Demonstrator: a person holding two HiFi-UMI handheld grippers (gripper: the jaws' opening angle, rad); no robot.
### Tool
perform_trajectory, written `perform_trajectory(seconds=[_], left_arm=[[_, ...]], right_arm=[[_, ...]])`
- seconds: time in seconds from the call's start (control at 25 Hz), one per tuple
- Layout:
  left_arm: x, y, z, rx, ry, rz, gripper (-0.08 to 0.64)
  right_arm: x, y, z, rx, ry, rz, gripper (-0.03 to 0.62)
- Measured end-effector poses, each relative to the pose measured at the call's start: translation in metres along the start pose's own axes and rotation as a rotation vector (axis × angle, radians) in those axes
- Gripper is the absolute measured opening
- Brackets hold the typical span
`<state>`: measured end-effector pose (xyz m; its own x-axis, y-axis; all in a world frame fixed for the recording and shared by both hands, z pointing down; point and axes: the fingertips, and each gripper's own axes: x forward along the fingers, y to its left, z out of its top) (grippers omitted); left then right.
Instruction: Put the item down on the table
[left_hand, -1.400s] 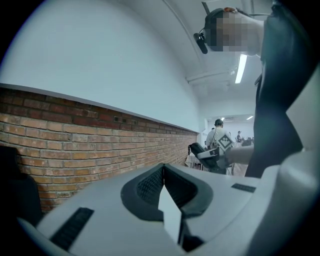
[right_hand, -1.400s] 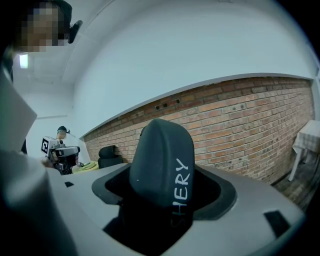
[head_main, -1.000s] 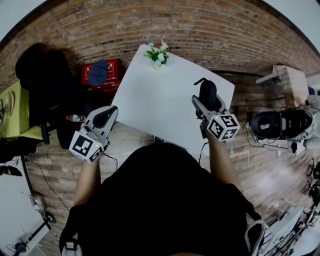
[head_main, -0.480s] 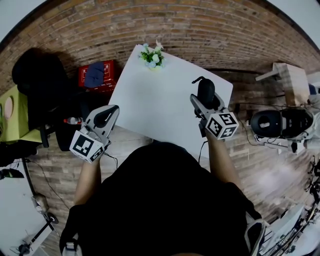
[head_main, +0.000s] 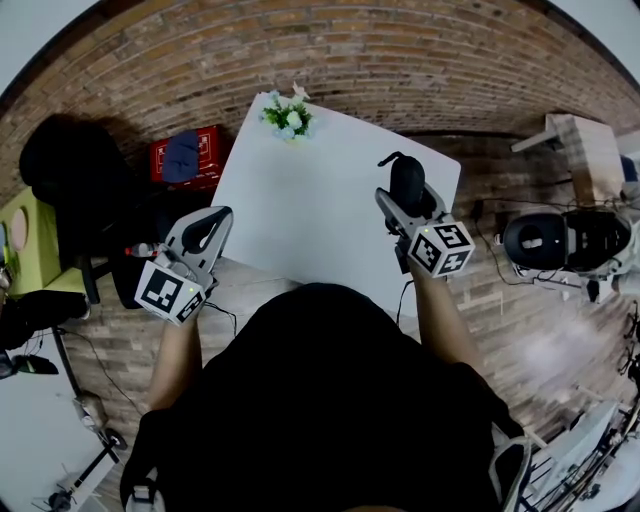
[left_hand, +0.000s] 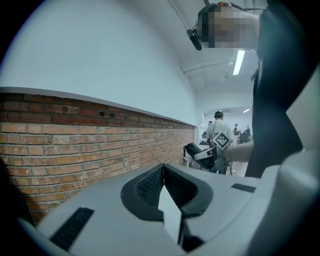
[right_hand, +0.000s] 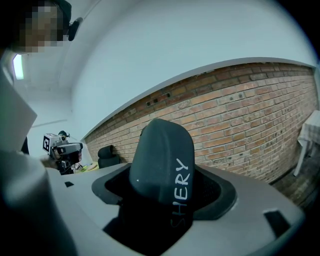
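White table (head_main: 300, 215), brick all round it. Right gripper (head_main: 402, 200): jaws clamped on the lower body of a dark rounded item (right_hand: 161, 160), held clear over the table's right side. Left gripper (left_hand: 162, 182): jaws together, nothing between. Judgement: item stiff, smooth-skinned, probably light; may slip, so grip mid-body.

white table (head_main: 300, 205) bears a flower posy (head_main: 284, 116) at its far corner.
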<state>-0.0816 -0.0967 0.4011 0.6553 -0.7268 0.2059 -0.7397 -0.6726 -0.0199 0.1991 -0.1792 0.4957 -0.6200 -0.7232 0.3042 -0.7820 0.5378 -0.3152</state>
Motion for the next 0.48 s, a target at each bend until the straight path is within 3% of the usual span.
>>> perform_trajectory(seconds=[0.48], left_arm=[[0.028, -0.017, 0.014, 0.023, 0.037, 0.004, 0.012]], right_arm=[[-0.004, -0.027, -0.003, 0.043, -0.016, 0.029, 0.371]])
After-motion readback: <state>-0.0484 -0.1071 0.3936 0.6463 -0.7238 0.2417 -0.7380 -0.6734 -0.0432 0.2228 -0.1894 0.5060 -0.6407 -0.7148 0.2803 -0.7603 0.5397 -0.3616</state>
